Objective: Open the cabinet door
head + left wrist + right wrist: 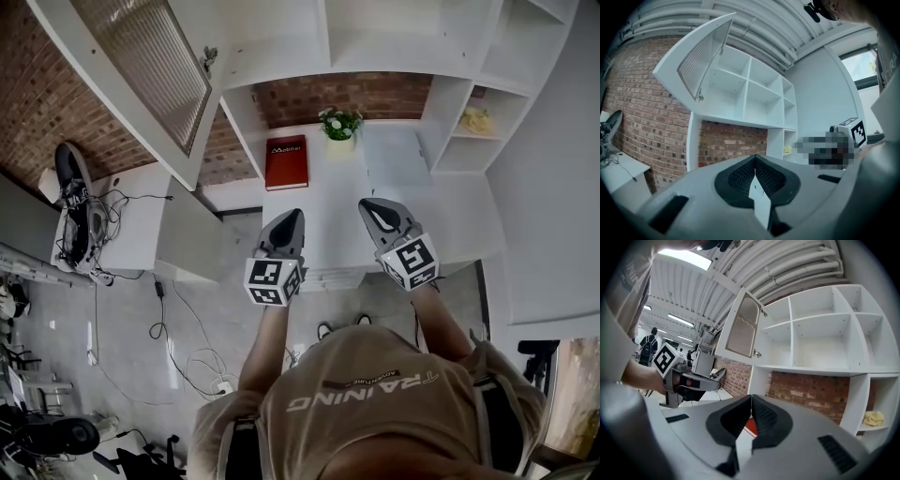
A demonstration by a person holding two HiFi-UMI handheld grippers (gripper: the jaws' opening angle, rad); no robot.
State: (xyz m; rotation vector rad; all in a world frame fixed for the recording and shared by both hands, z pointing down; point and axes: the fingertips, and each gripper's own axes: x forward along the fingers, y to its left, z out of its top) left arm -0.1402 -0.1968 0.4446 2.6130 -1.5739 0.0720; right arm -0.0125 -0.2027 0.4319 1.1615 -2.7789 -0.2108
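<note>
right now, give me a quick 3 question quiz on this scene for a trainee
1. True or false: the cabinet door is shut.
2. What stands near the red book on the white desk? A) a kettle B) a potted plant C) a lamp
3. Fill in: the left gripper and the right gripper both have their jaws together and hold ____.

Key: 1 false, the door hangs open, swung away from the shelves. 2 B. 3 nothing.
</note>
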